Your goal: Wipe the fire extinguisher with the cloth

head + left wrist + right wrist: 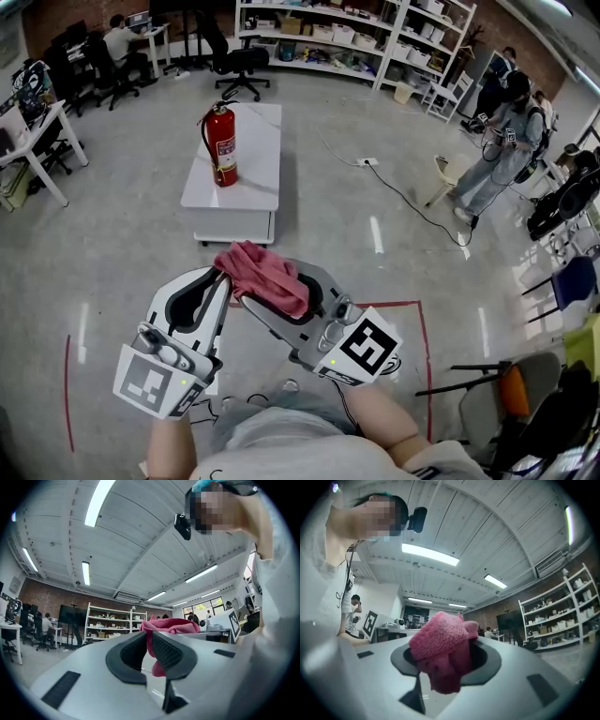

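A red fire extinguisher [221,142] stands upright on a low white table [253,183], well ahead of me and apart from both grippers. Close to my body I hold a pink cloth [266,273] up in the air between the two grippers. My left gripper [222,276] is shut on one edge of the cloth [151,641], which shows between its dark pads [166,651]. My right gripper [251,298] is shut on a bunched part of the cloth [440,653], which hides its fingertips. Both gripper views point up at the ceiling.
A black office chair [240,62] and white shelves [328,37] stand behind the table. A person [502,141] stands at the right, and another sits at desks [37,131] at the far left. Red tape lines [420,323] and a cable [412,202] lie on the floor.
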